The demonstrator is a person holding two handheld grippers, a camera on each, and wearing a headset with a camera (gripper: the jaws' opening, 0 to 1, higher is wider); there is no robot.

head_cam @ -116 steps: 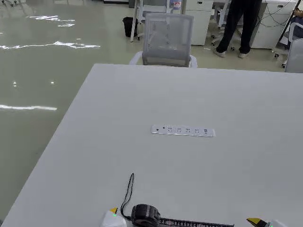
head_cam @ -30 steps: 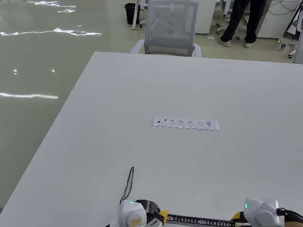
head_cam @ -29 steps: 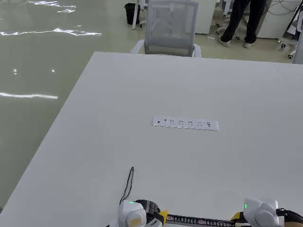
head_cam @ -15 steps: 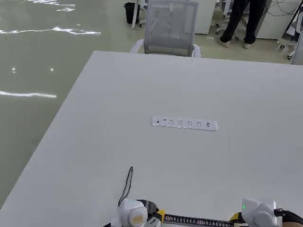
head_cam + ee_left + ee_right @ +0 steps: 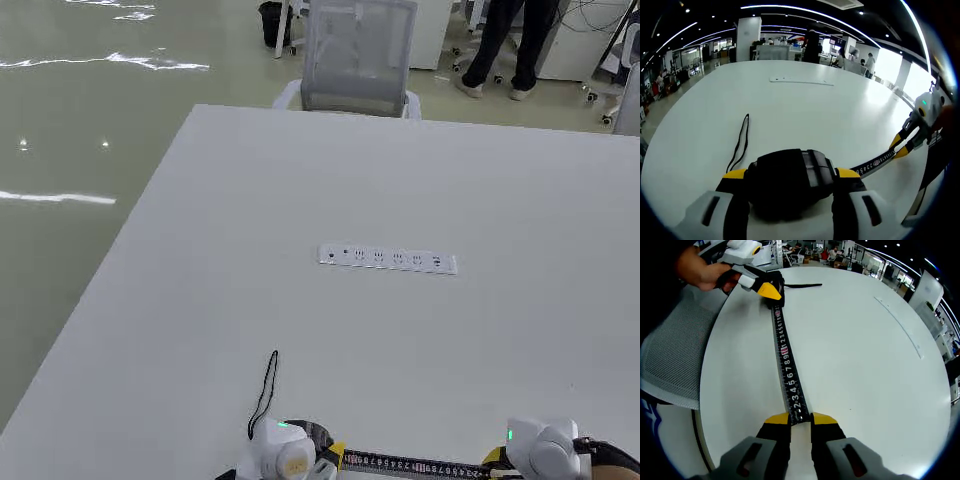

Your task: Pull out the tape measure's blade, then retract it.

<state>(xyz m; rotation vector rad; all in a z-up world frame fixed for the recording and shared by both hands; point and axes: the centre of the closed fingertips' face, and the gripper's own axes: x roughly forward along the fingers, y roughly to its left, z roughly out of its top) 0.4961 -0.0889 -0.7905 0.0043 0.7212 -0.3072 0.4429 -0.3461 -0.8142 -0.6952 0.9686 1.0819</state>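
Observation:
A black tape measure (image 5: 790, 182) rests on the white table (image 5: 300, 200), and my left gripper (image 5: 791, 174) is shut on its case with a yellow-tipped jaw on each side. Its black wrist strap (image 5: 740, 145) trails across the table beyond it. The blade (image 5: 786, 360) lies pulled out flat along the table's near edge, numbers facing up. My right gripper (image 5: 800, 418) is shut on the blade's end. In the head view the left gripper (image 5: 300, 460), the blade (image 5: 415, 466) and the right gripper (image 5: 500, 462) line up along the bottom.
A white power strip (image 5: 388, 258) lies mid-table. A grey mesh chair (image 5: 358, 55) stands at the far edge, and a person (image 5: 500, 40) stands beyond it. The table's left edge drops to a shiny floor (image 5: 80, 150).
The blade stays stretched at about the same length between the two grippers. Both grippers sit slightly higher in the head view than 3.9 s ago, as the camera has tilted.

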